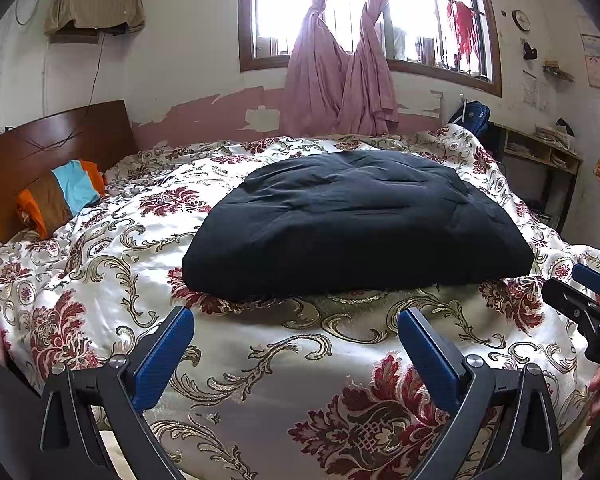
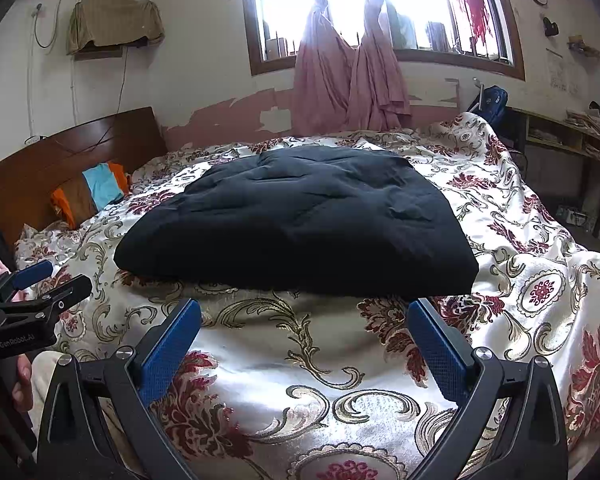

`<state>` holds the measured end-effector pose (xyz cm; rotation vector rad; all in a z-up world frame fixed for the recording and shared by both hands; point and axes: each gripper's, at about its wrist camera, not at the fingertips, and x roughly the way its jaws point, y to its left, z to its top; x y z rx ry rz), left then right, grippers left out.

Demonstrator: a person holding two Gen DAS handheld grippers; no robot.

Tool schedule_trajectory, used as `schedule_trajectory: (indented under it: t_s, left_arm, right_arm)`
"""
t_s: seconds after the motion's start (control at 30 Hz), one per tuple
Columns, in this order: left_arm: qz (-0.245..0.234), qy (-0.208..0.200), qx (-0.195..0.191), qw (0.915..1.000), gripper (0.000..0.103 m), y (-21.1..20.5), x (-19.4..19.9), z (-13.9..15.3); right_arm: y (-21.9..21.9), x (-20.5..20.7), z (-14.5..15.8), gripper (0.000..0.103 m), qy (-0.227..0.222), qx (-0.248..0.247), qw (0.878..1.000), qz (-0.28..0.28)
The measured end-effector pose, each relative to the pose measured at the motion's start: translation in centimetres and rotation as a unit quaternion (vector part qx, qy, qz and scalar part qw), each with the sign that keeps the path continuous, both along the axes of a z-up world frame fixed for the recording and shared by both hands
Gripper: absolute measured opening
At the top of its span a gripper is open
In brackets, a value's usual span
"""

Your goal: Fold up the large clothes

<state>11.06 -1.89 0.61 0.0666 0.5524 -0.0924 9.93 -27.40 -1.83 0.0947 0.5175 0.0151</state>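
"GenRobot.AI" printed in white on body of left gripper (image 2: 40,280), readable in right wrist view only; no other legible writing. Right wrist view alone catches white unit high at top-left corner; left wrist view alone shows posters on right-hand wall & right gripper (image 1: 580,284) from the side. Both grippers released, blue pads spread wide, holding nothing. Folded black garment (image 1: 352,220) (image 2: 300,220) flat mid-bed on floral quilt (image 1: 260,360) (image 2: 300,360), just ahead of both sets of fingertips, not touching, near bed's front edge. Striped pillow (image 1: 64,196) by headboard.
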Motion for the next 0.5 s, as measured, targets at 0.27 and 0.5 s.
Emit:
schedule_trajectory:
  t_s: [0.27, 0.5]
  left_arm:
    - [-0.015, 0.016, -0.012, 0.9997, 0.103, -0.25, 0.05, 0.14]
    - [-0.001, 0.019, -0.025, 0.9995, 0.103, -0.4, -0.41, 0.09]
  right_arm:
    - [0.05, -0.04, -0.04, 0.101, 0.001, 0.001, 1.0, -0.001]
    - [0.17, -0.22, -0.18, 0.101, 0.001, 0.002, 1.0, -0.003]
